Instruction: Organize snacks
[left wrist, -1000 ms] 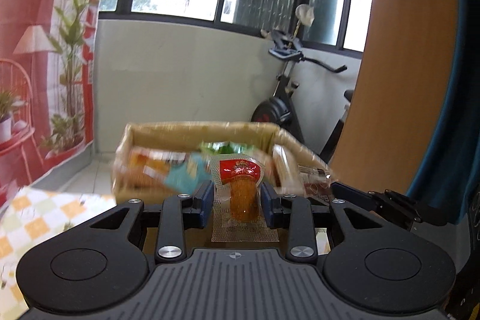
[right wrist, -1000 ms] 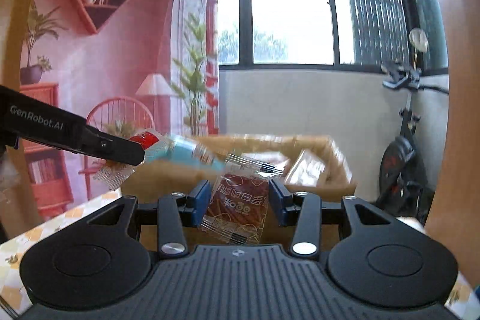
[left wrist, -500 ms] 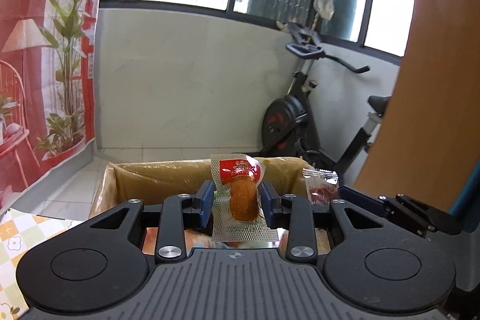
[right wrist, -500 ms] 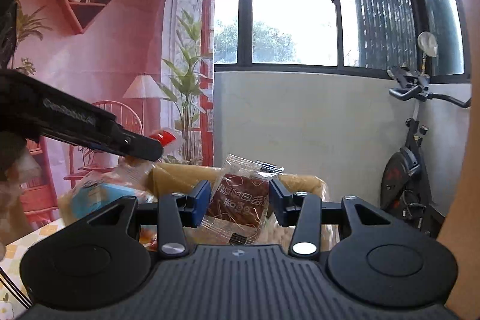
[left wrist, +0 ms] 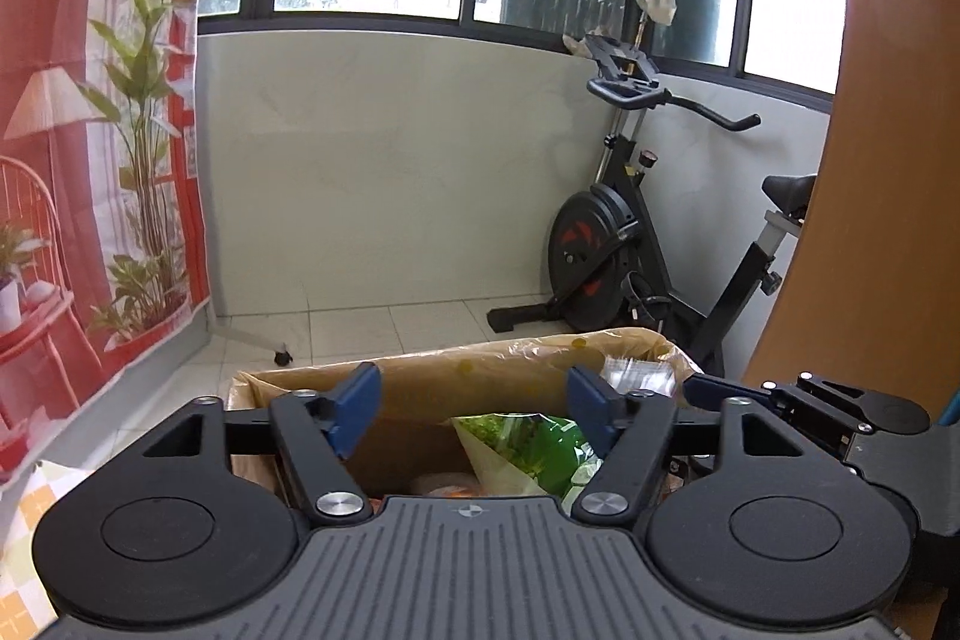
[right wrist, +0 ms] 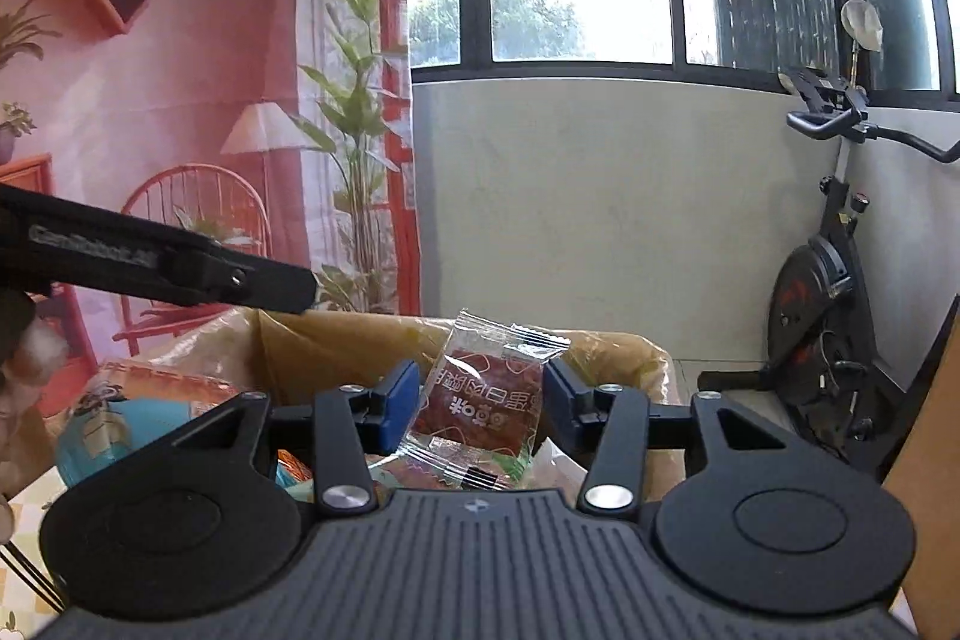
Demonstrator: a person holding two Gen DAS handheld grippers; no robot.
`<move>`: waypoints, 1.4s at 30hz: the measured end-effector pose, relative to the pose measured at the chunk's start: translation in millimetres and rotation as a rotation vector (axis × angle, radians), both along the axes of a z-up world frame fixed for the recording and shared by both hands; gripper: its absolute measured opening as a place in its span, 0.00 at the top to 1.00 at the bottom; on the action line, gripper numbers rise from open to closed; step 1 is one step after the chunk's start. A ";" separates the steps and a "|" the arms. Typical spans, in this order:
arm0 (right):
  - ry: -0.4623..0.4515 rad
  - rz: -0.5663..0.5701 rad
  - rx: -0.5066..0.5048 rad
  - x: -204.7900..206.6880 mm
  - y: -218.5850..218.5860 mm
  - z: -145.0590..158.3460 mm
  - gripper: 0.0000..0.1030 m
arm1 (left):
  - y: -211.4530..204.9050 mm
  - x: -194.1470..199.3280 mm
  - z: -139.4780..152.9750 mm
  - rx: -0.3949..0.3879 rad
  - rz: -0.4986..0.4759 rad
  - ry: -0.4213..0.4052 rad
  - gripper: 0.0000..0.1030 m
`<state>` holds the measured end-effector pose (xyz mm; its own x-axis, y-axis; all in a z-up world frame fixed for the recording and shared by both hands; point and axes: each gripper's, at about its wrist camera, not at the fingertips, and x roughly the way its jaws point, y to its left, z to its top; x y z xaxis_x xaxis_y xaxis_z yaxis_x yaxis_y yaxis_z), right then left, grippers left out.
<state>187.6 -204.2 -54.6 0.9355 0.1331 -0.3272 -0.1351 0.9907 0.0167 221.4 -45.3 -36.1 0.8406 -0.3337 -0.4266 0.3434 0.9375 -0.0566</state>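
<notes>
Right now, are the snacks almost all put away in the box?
Partly. Several snacks already lie in the lined cardboard box, such as a green packet. The left gripper is over the box with its jaws opening and nothing between them. The right gripper has a clear packet with a dark red snack between its opening jaws, above the box. Whether more snacks wait elsewhere cannot be seen.

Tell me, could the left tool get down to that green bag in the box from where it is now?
Probably yes. The left tool sits above the open cardboard box, its jaws opening with nothing between them, and the green bag lies just below and ahead, uncovered. The right tool is off to the side.
</notes>
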 end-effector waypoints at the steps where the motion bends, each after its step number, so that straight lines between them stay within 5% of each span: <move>1: 0.003 0.001 -0.006 -0.3 0.4 -0.3 0.45 | 0.7 -1.2 1.1 0.005 0.002 -0.004 0.24; 8: 0.007 -0.028 -0.009 -12.5 0.0 6.3 0.34 | 16.0 -21.6 14.7 0.005 0.037 -0.034 0.11; 21: -0.034 -0.113 0.083 -73.3 -4.9 47.4 0.04 | 41.9 -83.2 47.2 -0.004 0.126 -0.067 0.06; 24: -0.049 -0.139 0.081 -91.7 -1.0 60.2 0.00 | 51.6 -100.3 54.1 -0.044 0.086 -0.089 0.06; 34: -0.054 -0.129 0.121 -159.0 17.6 94.1 0.00 | 48.5 -169.0 83.5 0.047 0.169 -0.156 0.06; 42: -0.087 -0.102 0.142 -199.9 32.8 117.4 0.00 | 53.2 -203.9 101.0 -0.007 0.167 -0.192 0.05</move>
